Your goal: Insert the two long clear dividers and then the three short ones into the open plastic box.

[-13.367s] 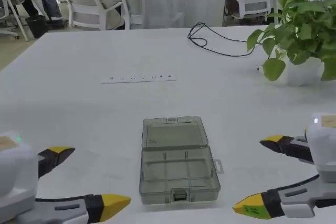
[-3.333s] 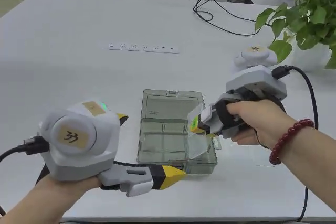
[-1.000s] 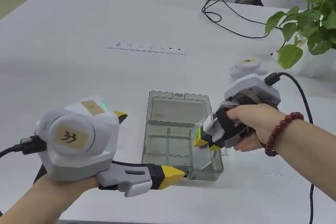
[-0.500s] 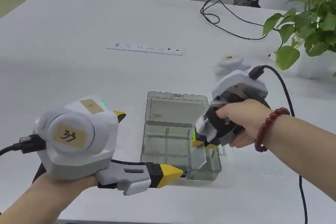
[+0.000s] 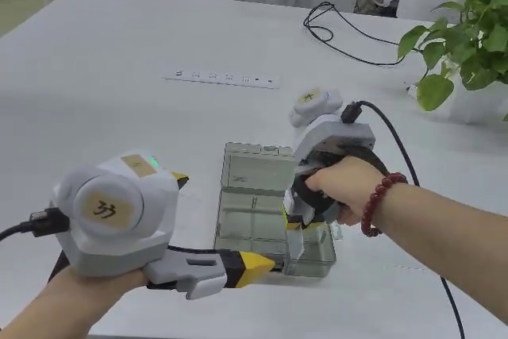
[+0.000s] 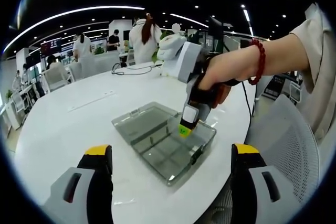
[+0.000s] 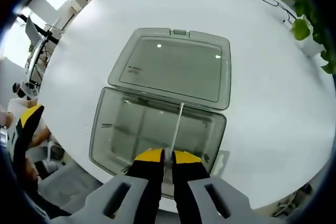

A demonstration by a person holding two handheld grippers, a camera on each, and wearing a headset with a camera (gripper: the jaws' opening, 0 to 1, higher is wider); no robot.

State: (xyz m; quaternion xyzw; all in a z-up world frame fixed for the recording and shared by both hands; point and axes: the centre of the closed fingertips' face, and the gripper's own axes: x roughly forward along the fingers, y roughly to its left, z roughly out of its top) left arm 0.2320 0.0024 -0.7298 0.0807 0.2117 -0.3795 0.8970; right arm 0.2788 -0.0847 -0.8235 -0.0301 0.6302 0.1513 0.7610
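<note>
One divider point(image 7: 177, 127) stands in box point(image 7: 100, 136), pinched by right gripper point(image 7: 168, 153); left gripper point(image 6: 170, 149) gapes.

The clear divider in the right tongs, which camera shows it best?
The right gripper view: the divider runs as a thin edge-on line from the shut right tongs across the box tray. The head view shows a faint clear sheet under the hand; in the left gripper view it is too faint to make out.

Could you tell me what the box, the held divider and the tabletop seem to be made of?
Box: smoky translucent plastic, glossy, lights reflect on its lid. Divider in the right gripper: clear thin plastic, apparently rigid, its edge runs straight. Tabletop: white, matte, perhaps laminate.
</note>
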